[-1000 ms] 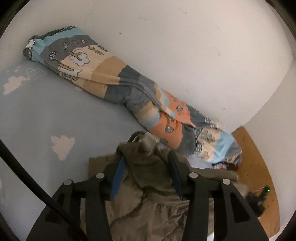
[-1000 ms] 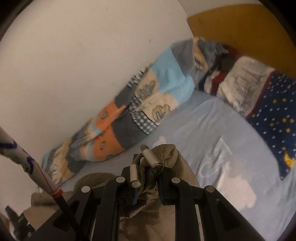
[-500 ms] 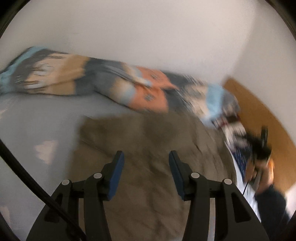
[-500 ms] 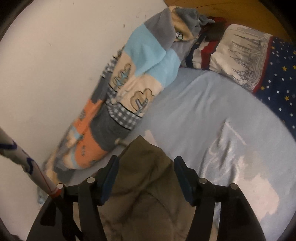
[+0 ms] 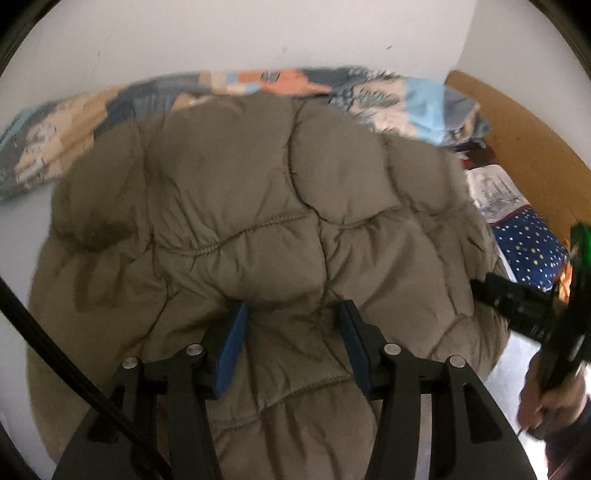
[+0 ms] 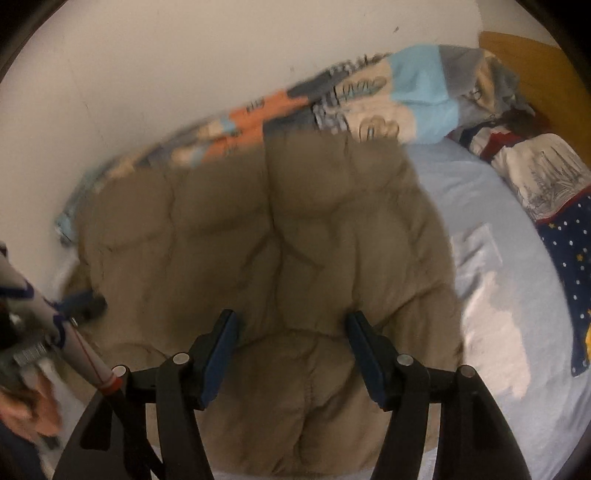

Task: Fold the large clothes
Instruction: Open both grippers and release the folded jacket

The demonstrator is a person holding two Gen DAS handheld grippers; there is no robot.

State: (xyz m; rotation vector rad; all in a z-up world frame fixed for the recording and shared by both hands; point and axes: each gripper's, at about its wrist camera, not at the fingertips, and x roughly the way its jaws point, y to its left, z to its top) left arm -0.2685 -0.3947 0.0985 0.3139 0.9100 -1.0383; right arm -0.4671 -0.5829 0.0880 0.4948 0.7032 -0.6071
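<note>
Quilted jacket (image 5: 266, 206), olive-brown and puffy, lies spread out on the light blue bedsheet (image 6: 498, 295), and it fills most of both wrist views. Its far edge runs right up against the rolled patchwork blanket (image 5: 388, 96) (orange, sky blue, grey, cream patches) that sits along the white wall (image 5: 258, 33). The left gripper (image 5: 291, 332) has its jaws wide apart, blue pads showing on the insides, and it's over the near part of the jacket with nothing pinched between them; can't really tell if the tips are touching the fabric or just above it. Same deal with the right gripper (image 6: 291, 339): jaws spread wide, blue-lined, empty, parked over the near middle of the jacket where the quilting seams bunch up. Off toward the head of the bed there's a pillow (image 6: 543, 173) with a sketchy building print and a navy star-pattern cover (image 6: 576, 258) next to it, both well apart from the jacket, with the wooden headboard (image 5: 524, 125) behind. In the left view you can see the right hand (image 5: 554, 398) wrapped around its handle at the edge, pretty blurry.
</note>
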